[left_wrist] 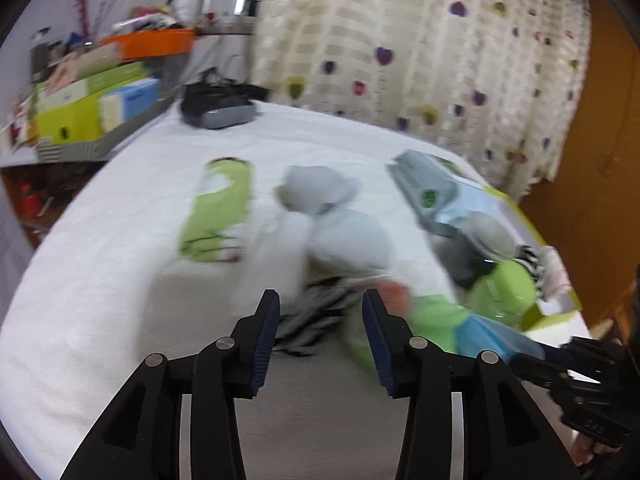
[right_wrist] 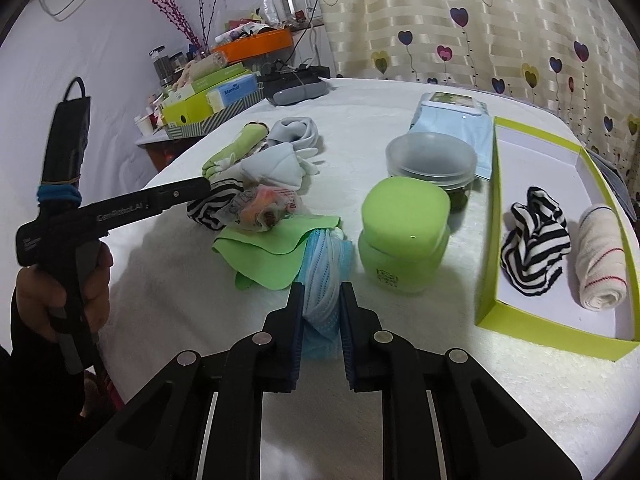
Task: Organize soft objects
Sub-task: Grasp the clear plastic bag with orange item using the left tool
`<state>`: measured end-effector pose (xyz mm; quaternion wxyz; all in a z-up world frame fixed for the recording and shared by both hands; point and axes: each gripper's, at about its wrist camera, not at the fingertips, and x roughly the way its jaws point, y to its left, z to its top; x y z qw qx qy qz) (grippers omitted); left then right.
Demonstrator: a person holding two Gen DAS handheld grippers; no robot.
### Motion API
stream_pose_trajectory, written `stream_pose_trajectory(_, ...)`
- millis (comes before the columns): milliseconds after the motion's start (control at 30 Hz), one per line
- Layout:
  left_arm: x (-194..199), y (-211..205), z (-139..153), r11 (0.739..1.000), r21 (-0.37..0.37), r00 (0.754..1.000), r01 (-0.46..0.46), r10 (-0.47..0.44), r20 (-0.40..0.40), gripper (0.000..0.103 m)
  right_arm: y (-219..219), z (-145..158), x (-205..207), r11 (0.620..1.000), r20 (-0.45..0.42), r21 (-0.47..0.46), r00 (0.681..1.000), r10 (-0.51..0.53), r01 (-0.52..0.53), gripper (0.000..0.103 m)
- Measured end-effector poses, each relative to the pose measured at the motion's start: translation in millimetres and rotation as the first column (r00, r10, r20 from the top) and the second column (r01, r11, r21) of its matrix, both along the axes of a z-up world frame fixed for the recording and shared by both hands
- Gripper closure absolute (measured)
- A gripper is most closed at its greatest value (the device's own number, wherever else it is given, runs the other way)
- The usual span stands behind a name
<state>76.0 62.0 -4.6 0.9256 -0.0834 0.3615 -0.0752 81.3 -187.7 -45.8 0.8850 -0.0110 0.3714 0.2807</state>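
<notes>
Right wrist view shows my right hand-held gripper (right_wrist: 320,312) clamped on the blue face mask (right_wrist: 326,264), which touches the green cloth (right_wrist: 272,248) on the white tabletop (right_wrist: 400,380). My left hand-held gripper (left_wrist: 320,320) has its fingers apart above the striped sock (left_wrist: 316,316). The green box (right_wrist: 520,320) lies at 3 o'clock from the mask.

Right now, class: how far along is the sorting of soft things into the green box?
Done: a striped sock and a rolled white cloth lie in the green box. In hand: the right gripper pinches a blue mask. Left: the green cloth, grey socks and the rest of the pile; the left gripper is open.
</notes>
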Motion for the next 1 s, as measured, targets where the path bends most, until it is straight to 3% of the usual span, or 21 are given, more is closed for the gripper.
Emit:
stream_pose_trajectory(267, 11.3, -38.4, -5.9, 0.995, -0.013, 0.994, 0.103, -0.103, -0.032, 0.061, -9.5, -1.7, -3.2, 1.0, 0.0, 0.014, 1.0, -0.009, 0.009, 0.086)
stream_pose_trajectory(433, 8.5, -53.4, 0.2, 0.989, -0.013, 0.989, 0.149, -0.149, 0.007, 0.06, -15.4, -4.3, -1.7, 1.0, -0.009, 0.026, 1.0, -0.012, 0.012, 0.086)
stream_pose_trajectory(733, 32.0, -57.7, -15.8, 0.993, 0.095, 0.996, 0.075, -0.07, -0.053, 0.059, -21.1, -6.2, -3.1, 0.999, -0.008, 0.048, 1.0, -0.007, 0.008, 0.086)
stream_pose_trajectory(1000, 38.0, -56.8, -26.4, 0.991, 0.122, 0.995, 0.057, -0.046, -0.094, 0.056, -25.2, -7.0, -3.7, 0.999, -0.008, 0.053, 1.0, -0.006, 0.006, 0.086)
